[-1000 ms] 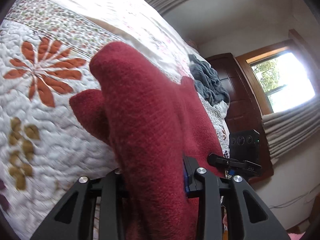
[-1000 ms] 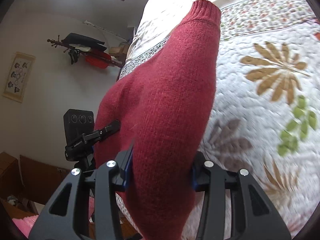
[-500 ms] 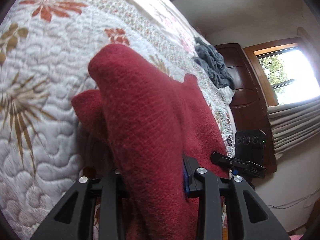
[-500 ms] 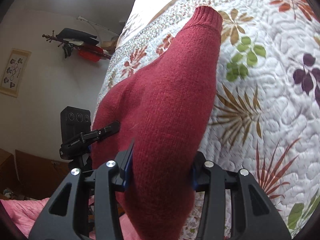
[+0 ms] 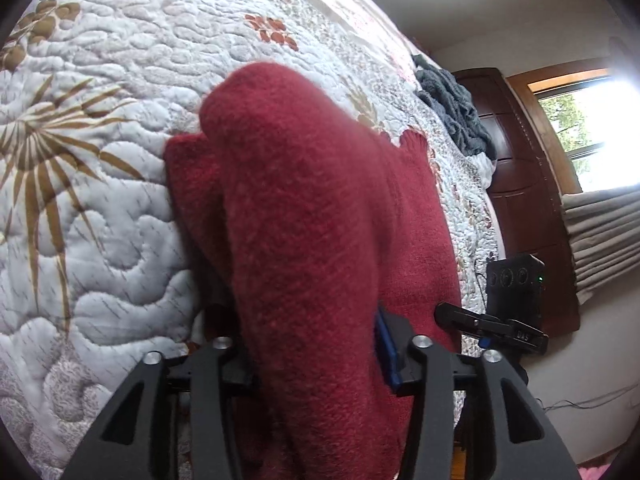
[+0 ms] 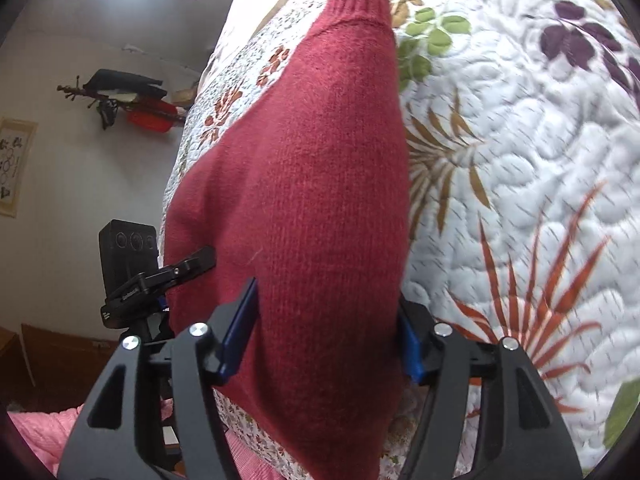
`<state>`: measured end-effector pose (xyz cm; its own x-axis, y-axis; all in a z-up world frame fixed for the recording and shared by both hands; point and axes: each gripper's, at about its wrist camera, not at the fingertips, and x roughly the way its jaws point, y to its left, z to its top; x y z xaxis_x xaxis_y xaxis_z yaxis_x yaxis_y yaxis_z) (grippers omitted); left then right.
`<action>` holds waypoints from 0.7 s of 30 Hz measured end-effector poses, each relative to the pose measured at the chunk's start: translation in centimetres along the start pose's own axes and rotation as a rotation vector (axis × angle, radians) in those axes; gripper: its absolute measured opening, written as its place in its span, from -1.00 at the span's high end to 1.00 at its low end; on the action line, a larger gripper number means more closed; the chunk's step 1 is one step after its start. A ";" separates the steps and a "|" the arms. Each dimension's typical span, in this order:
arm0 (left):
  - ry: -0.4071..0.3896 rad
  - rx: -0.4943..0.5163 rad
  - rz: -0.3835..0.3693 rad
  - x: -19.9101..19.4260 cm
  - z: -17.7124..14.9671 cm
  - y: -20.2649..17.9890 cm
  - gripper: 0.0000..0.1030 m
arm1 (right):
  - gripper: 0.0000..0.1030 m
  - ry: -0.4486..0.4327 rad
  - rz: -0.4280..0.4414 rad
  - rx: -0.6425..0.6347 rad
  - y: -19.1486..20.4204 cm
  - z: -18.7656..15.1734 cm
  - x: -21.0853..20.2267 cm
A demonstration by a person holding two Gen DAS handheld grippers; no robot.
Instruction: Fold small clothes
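Note:
A dark red knitted sweater (image 5: 304, 216) hangs between both grippers above the floral quilt (image 5: 100, 200). My left gripper (image 5: 308, 356) is shut on one thick fold of it, and the cloth bulges forward over the fingers. In the right wrist view the same red sweater (image 6: 320, 184) stretches away to a ribbed cuff (image 6: 356, 0) lying on the quilt (image 6: 520, 160). My right gripper (image 6: 328, 344) is shut on it, blue pads pressed into the knit on both sides. The other gripper's black tip (image 6: 176, 272) shows at the left.
A grey blanket (image 5: 456, 112) lies bunched at the far edge of the bed by a dark wooden door (image 5: 520, 184). A black camera box (image 5: 516, 292) stands beside the bed. A coat rack (image 6: 124, 100) hangs on the wall; pink cloth (image 6: 44, 432) lies low left.
Both grippers have carried the sweater back across the quilt toward the near edge of the bed; the quilt pattern has slid past underneath. Both holds stay the same.

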<state>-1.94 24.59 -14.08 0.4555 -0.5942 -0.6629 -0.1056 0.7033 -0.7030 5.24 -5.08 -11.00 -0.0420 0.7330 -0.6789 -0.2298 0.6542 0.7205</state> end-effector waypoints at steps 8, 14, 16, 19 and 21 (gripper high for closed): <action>-0.039 0.094 0.133 -3.6 -2.6 -2.5 -0.07 | -0.36 0.008 -0.009 0.015 -0.9 -4.2 -2.4; -0.088 0.171 0.176 -6.3 -5.6 -5.2 -0.28 | -0.34 0.036 -0.010 0.023 -1.2 -7.2 -2.4; -0.073 0.194 0.217 -5.9 -6.4 -5.5 -0.28 | -0.26 0.054 -0.025 0.021 -1.1 -8.0 -1.9; -0.030 0.201 0.268 -4.6 -7.1 -5.1 -0.24 | 0.14 0.074 -0.013 0.045 -1.4 -8.8 -1.2; -0.004 0.160 0.291 -3.8 -7.3 -3.8 -0.16 | 0.44 0.065 -0.017 0.034 -0.8 -9.0 -1.6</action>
<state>-9.70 21.32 -10.76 0.4299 -0.3583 -0.8287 -0.0918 0.8958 -0.4349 -3.23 -8.45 -11.79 -0.1017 0.7090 -0.6978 -0.1980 0.6730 0.7126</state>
